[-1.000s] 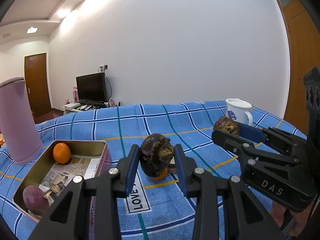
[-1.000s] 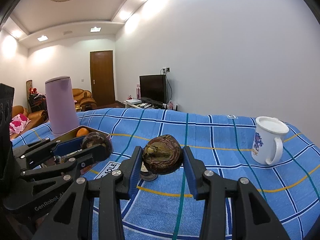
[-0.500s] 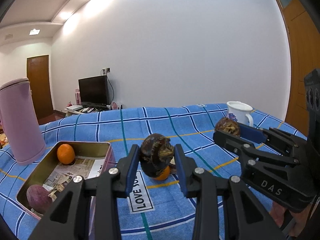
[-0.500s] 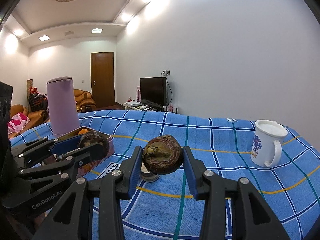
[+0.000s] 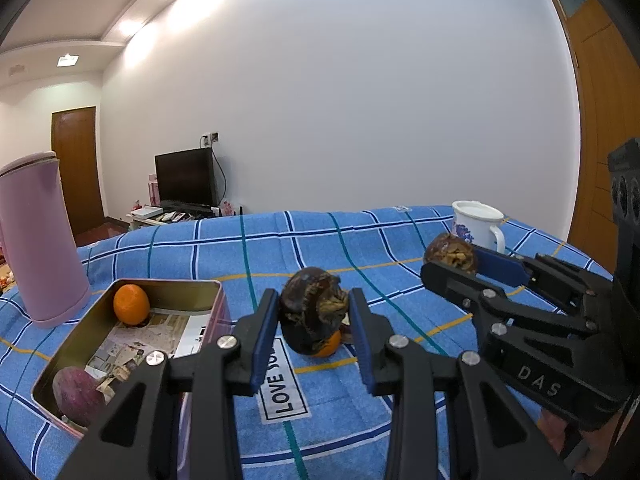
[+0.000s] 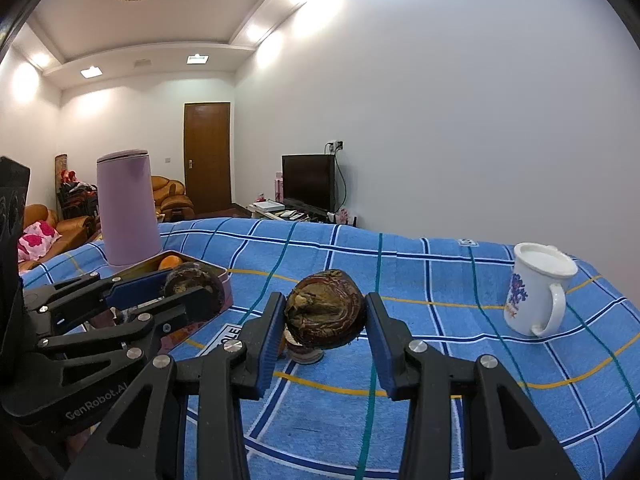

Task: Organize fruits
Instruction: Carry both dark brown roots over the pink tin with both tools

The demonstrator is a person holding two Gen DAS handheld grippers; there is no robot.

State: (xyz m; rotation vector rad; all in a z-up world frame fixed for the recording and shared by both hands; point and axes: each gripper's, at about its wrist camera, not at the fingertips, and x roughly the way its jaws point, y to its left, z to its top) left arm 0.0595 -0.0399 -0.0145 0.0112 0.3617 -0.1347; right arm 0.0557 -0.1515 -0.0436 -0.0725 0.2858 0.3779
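The left tool [image 5: 313, 322] is clamped on a dark, wrinkled, shrivelled fruit [image 5: 312, 312], its blue pads pressed against both sides and the fruit held clear of the blue plaid cloth [image 5: 360, 248] that covers the surface. The right tool [image 6: 325, 318] grips a second dark shrivelled fruit [image 6: 326, 312] in the same way, likewise lifted off the cloth. From the left wrist view the right tool shows at the right with its fruit at the fingertips; from the right wrist view the left tool shows at the left, its fruit level with the near corner of the tin. Just behind the left tool's fruit an orange fruit [image 5: 328, 346] rests on the cloth, partly hidden. Below the tools the cloth carries a white label reading "LOVE" [image 5: 282, 390]. To the left lies an open rectangular metal tin [image 5: 208, 300] lined with printed paper; inside it a purple-red fruit [image 5: 78, 396] sits in the near corner and a small orange [image 5: 131, 305] in the far corner, well apart. Beyond the tin stands an upright pink flask [image 5: 40, 240]. On the far right of the cloth stands a white mug [image 6: 538, 288] with a blue floral print. Farther back are a television [image 6: 308, 182] and a brown door [image 6: 207, 156].
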